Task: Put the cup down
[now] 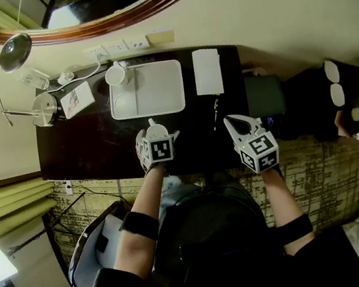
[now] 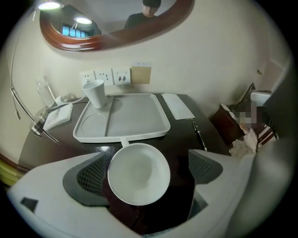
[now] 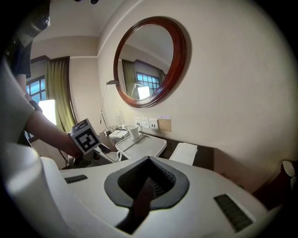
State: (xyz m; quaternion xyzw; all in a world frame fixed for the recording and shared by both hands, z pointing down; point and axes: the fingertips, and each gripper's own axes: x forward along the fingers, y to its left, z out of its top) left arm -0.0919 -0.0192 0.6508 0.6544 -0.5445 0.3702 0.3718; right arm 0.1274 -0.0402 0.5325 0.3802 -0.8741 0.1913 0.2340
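Observation:
A white cup with a handle [image 1: 156,130] [image 2: 138,173] stands on the dark table [image 1: 84,149], just in front of the white tray [image 1: 158,102] [image 2: 139,116]. My left gripper [image 1: 157,136] [image 2: 146,169] points steeply down around the cup. Its jaws stand wide open: the left pad is close to the cup's side and the right pad is clearly apart from it. My right gripper [image 1: 233,122] [image 3: 151,183] is shut and empty, over the table's front edge to the right. A second white cup [image 1: 116,75] [image 2: 95,93] [image 3: 133,131] stands on the tray's far left corner.
A folded white cloth [image 1: 207,71] [image 2: 178,106] lies right of the tray, with a pen [image 1: 216,113] [image 2: 199,135] nearer me. A desk lamp [image 1: 13,55], a booklet [image 1: 77,99] and wall sockets [image 1: 118,48] are at the back left. A round mirror [image 3: 149,60] hangs above.

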